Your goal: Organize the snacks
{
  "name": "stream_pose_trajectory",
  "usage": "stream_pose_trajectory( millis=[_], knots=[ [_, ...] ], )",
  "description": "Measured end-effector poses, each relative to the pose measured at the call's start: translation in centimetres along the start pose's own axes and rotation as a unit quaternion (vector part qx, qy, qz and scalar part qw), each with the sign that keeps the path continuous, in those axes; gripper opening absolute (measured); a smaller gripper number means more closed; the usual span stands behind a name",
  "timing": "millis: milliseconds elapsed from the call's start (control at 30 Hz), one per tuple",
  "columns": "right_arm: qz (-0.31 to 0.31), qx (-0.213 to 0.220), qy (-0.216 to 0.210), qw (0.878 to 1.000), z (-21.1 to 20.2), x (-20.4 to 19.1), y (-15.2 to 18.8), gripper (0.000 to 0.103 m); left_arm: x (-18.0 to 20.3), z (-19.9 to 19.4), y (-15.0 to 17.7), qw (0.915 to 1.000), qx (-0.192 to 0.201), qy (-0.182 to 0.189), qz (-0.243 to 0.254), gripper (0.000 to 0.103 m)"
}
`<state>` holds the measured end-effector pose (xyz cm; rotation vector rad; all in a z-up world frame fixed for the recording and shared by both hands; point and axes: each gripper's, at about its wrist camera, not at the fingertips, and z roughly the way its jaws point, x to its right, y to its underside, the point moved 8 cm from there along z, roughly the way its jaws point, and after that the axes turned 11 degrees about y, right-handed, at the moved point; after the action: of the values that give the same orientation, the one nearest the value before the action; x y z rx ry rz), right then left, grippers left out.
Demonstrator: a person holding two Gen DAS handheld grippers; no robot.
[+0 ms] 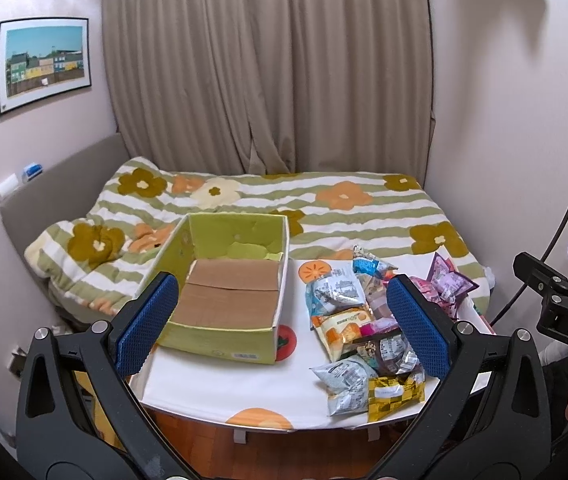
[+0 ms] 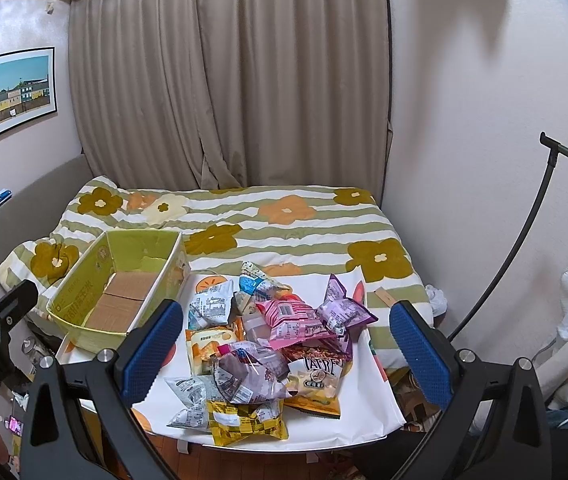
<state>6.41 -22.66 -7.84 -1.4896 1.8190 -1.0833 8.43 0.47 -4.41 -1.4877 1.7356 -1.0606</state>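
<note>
**Both grippers spread wide above the snack table**

I had the left gripper (image 1: 279, 328) hanging over the table (image 1: 219, 392) with its blue pads far apart, nothing between them. The right gripper (image 2: 284, 352) was likewise wide open and empty. The snack pile (image 2: 267, 344) lay heaped on the table's right half, packets overlapping so much that I could not count them; most print was too small to read. The green cardboard box (image 1: 223, 344) stood just left of the pile, only its brown bottom flaps showing inside. My left pad (image 1: 145, 328) hid its near corner. The bed (image 2: 284, 224) sat behind.
</note>
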Motion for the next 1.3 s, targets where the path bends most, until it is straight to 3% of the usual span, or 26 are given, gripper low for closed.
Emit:
stream_pose_trajectory(
  millis=[1067,1300],
  knots=[
    [-0.002,-0.005,-0.002,1.0,0.3,0.0,0.3,0.103,-0.4,1.3,0.5,0.9999,-0.009,0.006,-0.002,0.103],
    [0.003,-0.009,-0.007,1.0,0.7,0.0,0.7,0.103,-1.3,3.0,1.4,0.9988,-0.042,0.02,-0.017,0.103]
  ],
)
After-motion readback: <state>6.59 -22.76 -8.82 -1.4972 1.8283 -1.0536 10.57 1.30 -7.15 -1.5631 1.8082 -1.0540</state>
